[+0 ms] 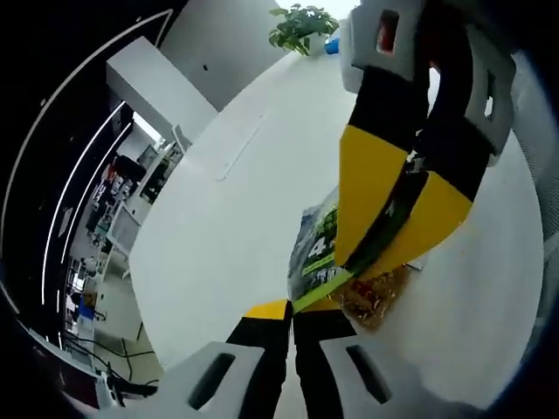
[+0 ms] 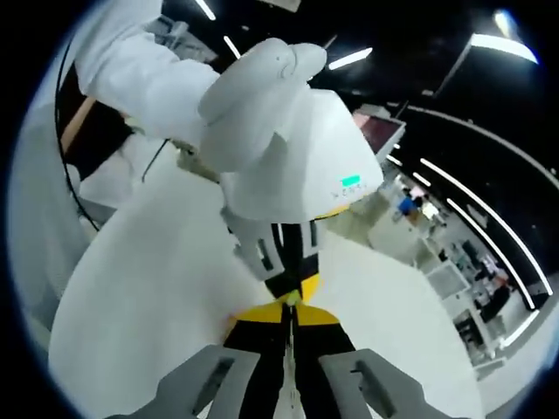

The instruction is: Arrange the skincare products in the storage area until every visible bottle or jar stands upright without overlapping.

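A flat packet [image 1: 319, 244] with green and black print and a clear part showing orange-brown contents hangs above the white table [image 1: 218, 236]. My left gripper [image 1: 294, 307] is shut on the packet's green lower edge. My right gripper [image 1: 367, 262] comes in from the upper right, its yellow pads [image 1: 371, 183] closed on the packet's other side. In the right gripper view my right gripper [image 2: 293, 312] stands tip to tip with the left gripper [image 2: 300, 284], with a sliver of green between them. A white-gloved hand [image 2: 271, 87] holds the left gripper.
A potted plant [image 1: 301, 26] stands at the table's far end, with a blue object beside it. A white cabinet [image 1: 157, 87] lies beyond the table's edge. Office shelves and a monitor [image 2: 380, 131] are in the background. A long slot [image 1: 240, 148] runs in the tabletop.
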Action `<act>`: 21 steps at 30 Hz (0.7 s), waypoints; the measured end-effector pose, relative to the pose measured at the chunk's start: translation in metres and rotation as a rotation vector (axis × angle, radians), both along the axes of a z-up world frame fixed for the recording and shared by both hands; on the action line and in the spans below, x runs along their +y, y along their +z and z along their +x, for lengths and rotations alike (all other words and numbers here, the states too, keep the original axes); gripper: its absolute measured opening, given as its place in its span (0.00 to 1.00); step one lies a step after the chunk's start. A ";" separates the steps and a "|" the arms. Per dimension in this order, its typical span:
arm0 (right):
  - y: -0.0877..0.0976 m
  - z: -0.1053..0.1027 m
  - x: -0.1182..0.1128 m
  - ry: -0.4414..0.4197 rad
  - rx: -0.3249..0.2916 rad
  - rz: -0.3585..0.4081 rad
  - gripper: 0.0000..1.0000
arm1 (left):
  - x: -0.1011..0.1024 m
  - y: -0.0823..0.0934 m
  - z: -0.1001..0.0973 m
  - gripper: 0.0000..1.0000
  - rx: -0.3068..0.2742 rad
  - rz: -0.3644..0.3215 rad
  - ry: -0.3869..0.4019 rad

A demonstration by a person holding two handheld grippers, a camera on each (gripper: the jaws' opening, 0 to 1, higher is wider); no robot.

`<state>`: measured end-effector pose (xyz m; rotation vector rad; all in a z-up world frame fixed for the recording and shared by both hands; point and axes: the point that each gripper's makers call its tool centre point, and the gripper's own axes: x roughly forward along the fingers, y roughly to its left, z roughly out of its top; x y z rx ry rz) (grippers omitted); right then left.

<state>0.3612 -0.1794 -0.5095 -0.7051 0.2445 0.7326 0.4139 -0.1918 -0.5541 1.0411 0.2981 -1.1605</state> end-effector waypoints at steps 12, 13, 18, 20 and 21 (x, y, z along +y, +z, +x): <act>0.008 -0.016 -0.018 0.010 0.009 0.014 0.00 | -0.018 0.013 -0.013 0.06 0.006 -0.120 -0.104; 0.009 -0.020 -0.019 0.028 0.009 0.019 0.00 | -0.018 0.012 -0.013 0.08 -0.001 -0.115 -0.109; 0.012 -0.029 -0.023 0.063 0.007 0.018 0.00 | -0.019 0.006 -0.019 0.29 0.057 -0.151 -0.152; 0.015 -0.034 -0.024 0.081 0.016 0.060 0.00 | -0.019 0.004 -0.027 0.28 0.117 -0.191 -0.180; 0.017 -0.037 -0.025 0.089 0.016 0.074 0.00 | -0.015 0.002 -0.023 0.26 0.126 -0.191 -0.155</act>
